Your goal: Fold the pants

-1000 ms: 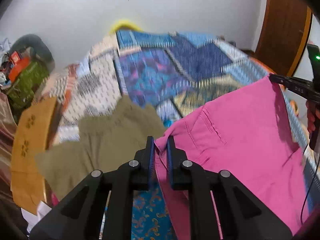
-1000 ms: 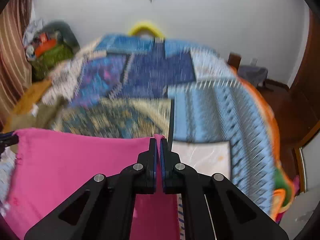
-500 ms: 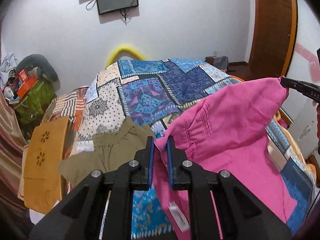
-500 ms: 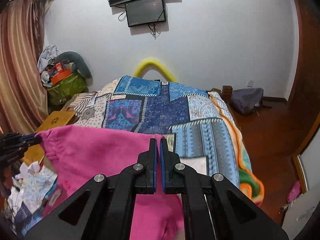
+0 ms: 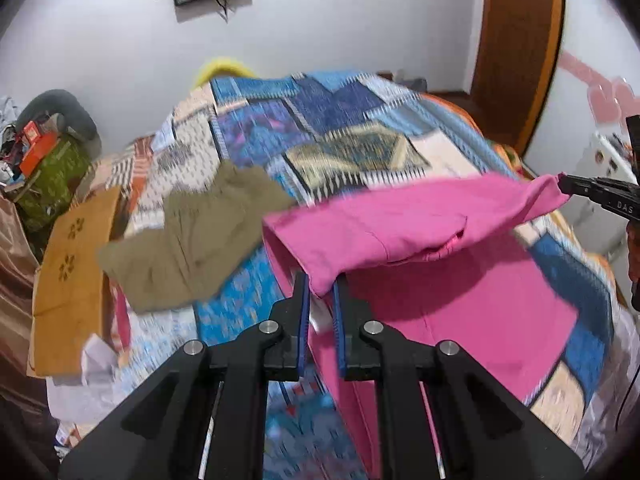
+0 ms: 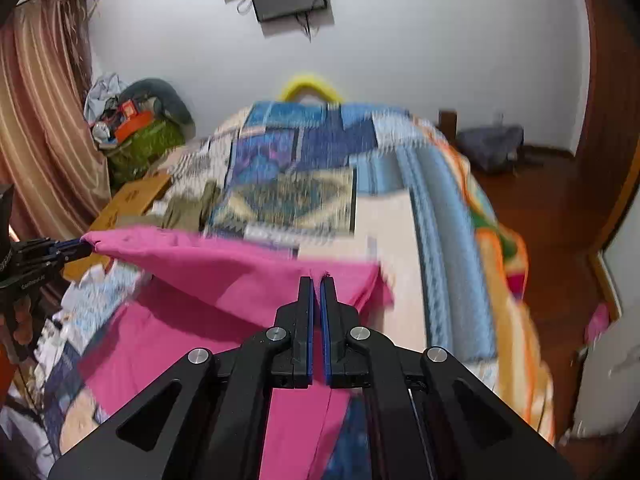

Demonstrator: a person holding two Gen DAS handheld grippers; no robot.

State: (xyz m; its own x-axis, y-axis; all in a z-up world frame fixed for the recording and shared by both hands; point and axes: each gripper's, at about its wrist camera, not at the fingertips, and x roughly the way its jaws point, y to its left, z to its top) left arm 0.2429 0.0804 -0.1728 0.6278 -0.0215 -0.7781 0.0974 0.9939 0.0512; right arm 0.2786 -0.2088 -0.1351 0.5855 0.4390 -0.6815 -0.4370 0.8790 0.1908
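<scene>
Pink pants (image 5: pixel 420 216) hang stretched above a patchwork bedspread (image 5: pixel 320 128). The left gripper (image 5: pixel 320 280) pinches one corner, the right gripper (image 6: pixel 316 280) the other, jaws nearly closed. Olive pants (image 5: pixel 200 236) lie at ten o'clock.

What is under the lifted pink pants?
Under the raised edge of the pink pants, more of the same pink cloth lies on the patchwork quilt. The quilt beneath that cloth is covered.
</scene>
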